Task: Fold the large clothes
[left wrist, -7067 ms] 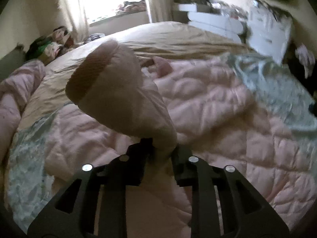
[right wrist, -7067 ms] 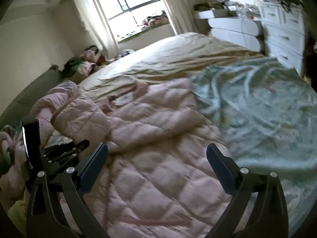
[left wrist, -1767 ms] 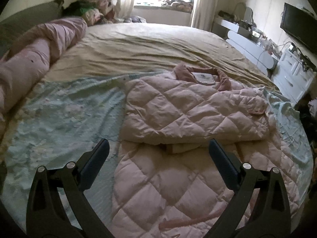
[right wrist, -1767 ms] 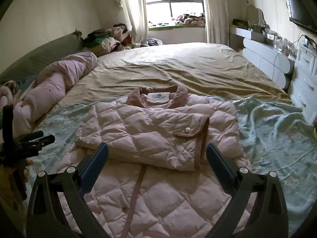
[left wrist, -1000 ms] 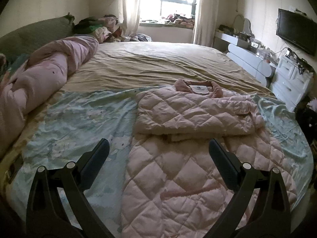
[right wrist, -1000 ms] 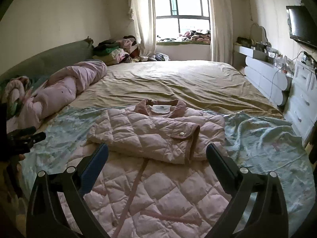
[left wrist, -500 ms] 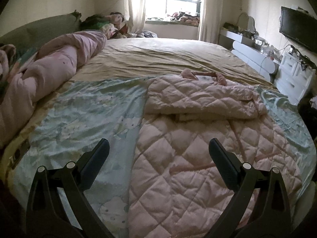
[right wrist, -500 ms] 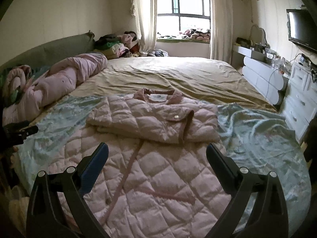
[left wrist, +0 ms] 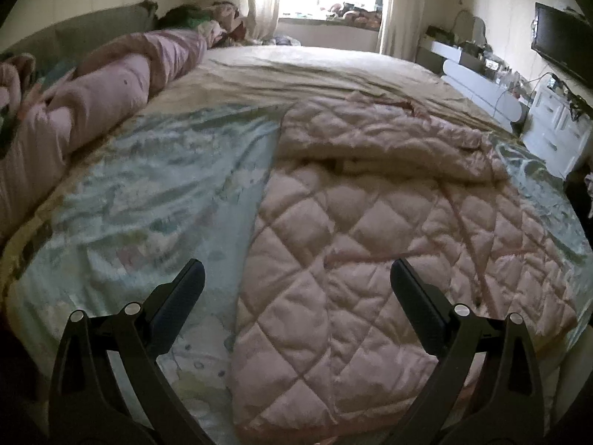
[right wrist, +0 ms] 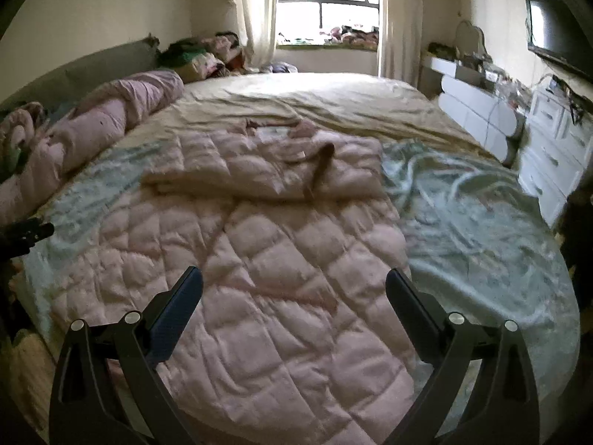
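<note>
A long pale pink quilted coat (left wrist: 389,244) lies flat on the bed, collar at the far end, both sleeves folded across its chest. It also shows in the right wrist view (right wrist: 259,259), with the folded sleeves (right wrist: 267,170) across its upper part. My left gripper (left wrist: 296,282) is open and empty, low over the coat's near left hem. My right gripper (right wrist: 294,285) is open and empty, low over the coat's near hem. The left gripper's tip (right wrist: 26,231) shows at the left edge of the right wrist view.
The coat lies on a light green printed sheet (left wrist: 148,204) over a tan bedspread (right wrist: 315,100). A rolled pink duvet (right wrist: 92,126) lies along the bed's left side. White drawers (right wrist: 552,141) stand at the right. Clothes are piled by the window (right wrist: 196,55).
Both grippers have come down and closer to the coat's near hem, staying open. The coat has not moved.
</note>
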The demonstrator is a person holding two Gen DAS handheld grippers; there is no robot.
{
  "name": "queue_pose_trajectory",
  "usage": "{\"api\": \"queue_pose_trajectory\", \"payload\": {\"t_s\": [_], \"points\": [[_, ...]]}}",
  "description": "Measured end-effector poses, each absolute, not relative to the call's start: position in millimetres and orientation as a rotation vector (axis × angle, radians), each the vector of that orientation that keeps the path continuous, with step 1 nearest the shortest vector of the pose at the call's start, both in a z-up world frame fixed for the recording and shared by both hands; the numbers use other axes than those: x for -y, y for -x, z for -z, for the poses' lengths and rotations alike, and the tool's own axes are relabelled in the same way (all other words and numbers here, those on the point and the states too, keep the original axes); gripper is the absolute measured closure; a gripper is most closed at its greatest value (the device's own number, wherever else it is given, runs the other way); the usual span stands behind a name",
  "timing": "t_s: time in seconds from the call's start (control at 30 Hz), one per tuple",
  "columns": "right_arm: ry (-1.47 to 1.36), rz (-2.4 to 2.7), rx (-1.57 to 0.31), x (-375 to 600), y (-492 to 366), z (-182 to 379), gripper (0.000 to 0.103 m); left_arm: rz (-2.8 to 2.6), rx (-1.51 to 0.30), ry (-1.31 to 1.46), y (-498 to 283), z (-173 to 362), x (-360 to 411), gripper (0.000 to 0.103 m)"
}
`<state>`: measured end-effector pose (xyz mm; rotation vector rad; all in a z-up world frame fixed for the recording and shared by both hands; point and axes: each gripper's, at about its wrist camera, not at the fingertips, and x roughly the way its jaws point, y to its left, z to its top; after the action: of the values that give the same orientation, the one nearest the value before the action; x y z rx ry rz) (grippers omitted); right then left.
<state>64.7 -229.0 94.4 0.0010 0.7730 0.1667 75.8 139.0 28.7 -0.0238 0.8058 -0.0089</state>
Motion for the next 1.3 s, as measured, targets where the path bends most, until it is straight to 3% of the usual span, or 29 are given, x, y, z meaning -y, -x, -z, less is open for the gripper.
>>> {"api": "queue_pose_trajectory", "payload": {"t_s": [0.3, 1.23, 1.3], "points": [[-0.027, -0.131, -0.854, 242.8, -57.8, -52.2, 0.005, -0.011, -0.856, 0.043, -63.1, 2.5, -145.6, 0.009], [-0.028, -0.073, -0.968, 281.7, -41.1, -13.3, 0.005, -0.026, -1.046, 0.138, -47.5, 74.3, -179.1, 0.009], [-0.030, -0.066, -0.974, 285.6, -37.6, -12.5, 0.005, -0.006, -1.045, 0.146, -45.4, 73.9, -176.0, 0.018]]}}
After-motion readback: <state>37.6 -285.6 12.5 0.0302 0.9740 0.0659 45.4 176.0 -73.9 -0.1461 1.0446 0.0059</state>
